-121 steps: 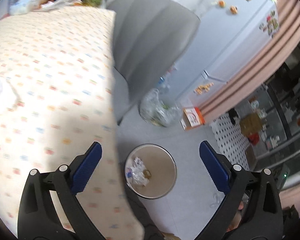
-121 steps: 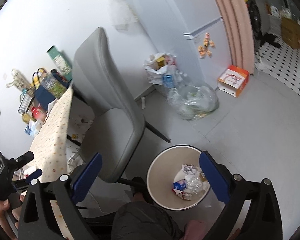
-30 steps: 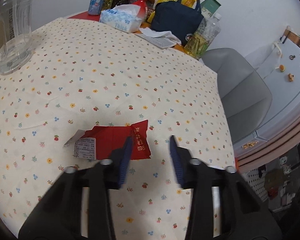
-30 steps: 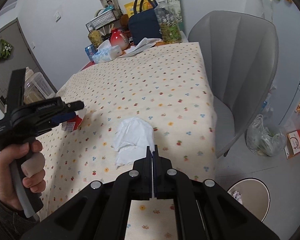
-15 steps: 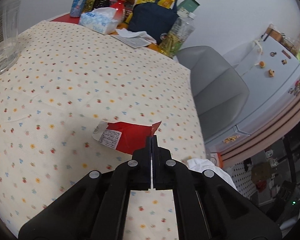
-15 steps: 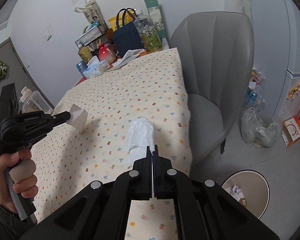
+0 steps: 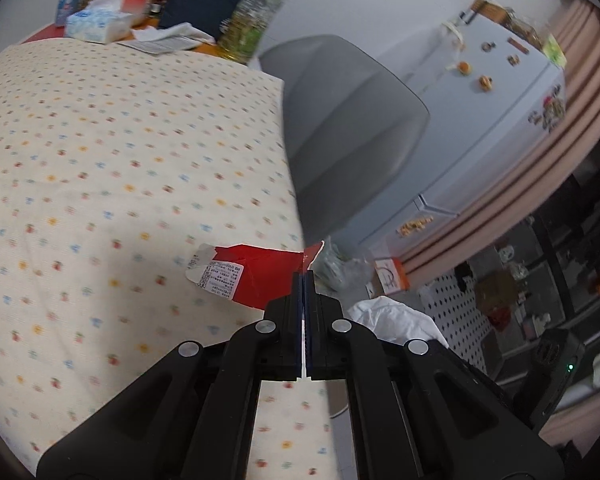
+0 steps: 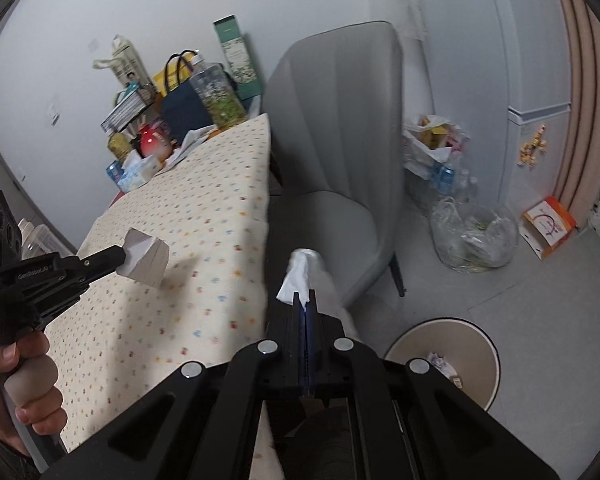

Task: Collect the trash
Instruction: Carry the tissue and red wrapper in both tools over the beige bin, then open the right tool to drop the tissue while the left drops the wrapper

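Note:
My left gripper [image 7: 304,280] is shut on a torn red wrapper [image 7: 256,276] with a white label, lifted above the flowered tablecloth [image 7: 100,160]. In the right wrist view the left gripper [image 8: 120,260] shows the same wrapper [image 8: 146,262] from its pale underside, held over the table. The right gripper [image 8: 305,300] is shut on a crumpled white tissue [image 8: 300,272] that hangs past the table's right edge. A beige trash bin [image 8: 476,344] with several scraps inside stands on the floor, below and right of the right gripper. The tissue [image 7: 396,320] also appears in the left wrist view.
A grey chair [image 8: 340,140] stands beside the table, close behind the tissue. Bags, bottles and a tissue box [image 7: 98,24] crowd the table's far end. A clear bag of rubbish [image 8: 474,236] and an orange box [image 8: 548,220] lie on the floor near the white fridge [image 7: 480,120].
The left gripper closed on the red wrapper and lifted it off the cloth. Both grippers swung right toward the table's edge, carrying the wrapper and the tissue; the bin came closer in the right view.

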Motion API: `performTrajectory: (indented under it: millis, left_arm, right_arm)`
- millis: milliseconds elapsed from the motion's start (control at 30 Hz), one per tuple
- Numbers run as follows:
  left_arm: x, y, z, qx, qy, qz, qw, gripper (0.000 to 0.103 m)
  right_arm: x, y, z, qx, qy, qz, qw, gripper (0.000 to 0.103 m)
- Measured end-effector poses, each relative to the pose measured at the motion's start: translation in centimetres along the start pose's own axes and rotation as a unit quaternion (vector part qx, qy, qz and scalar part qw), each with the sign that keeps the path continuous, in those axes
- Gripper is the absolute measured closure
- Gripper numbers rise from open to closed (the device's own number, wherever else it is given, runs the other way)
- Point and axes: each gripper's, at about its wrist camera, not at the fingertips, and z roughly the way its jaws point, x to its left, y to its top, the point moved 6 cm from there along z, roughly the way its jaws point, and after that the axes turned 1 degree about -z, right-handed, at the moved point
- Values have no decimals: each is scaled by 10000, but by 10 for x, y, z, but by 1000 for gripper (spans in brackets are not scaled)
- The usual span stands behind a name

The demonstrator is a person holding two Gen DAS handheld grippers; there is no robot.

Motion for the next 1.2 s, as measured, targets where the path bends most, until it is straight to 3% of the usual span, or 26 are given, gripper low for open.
performTrajectory:
  millis: [333, 767, 867, 900, 933, 967, 1200]
  left_arm:
    - [-69, -40, 44, 533, -291, 524, 9968, 101]
    - [-112, -79, 98, 1092, -256, 850, 9900, 101]
    - [-119, -88, 112, 1227, -222, 907, 9880, 101]
    - [-121, -89, 116, 1259, -216, 922, 9875, 101]
    - [-123, -91, 120, 1296, -209, 941, 9869, 101]
    - [-126, -94, 124, 1344, -205, 969, 9860, 101]
    - [-145, -111, 151, 1599, -222, 1133, 9804, 101]
  right_arm:
    - [-79, -29, 0, 170, -450, 502, 9976, 101]
    - [-168, -86, 48, 753, -730, 1236, 9868, 100]
    - [-185, -99, 63, 930, -724, 1450, 9824, 95]
    - [-191, -105, 67, 1015, -734, 1541, 9801, 82]
    - [-195, -109, 69, 1051, -736, 1611, 9786, 58]
    - [-203, -113, 68, 1009, -791, 1675, 9775, 51]
    - [-234, -127, 52, 937, -1005, 1878, 9725, 49]
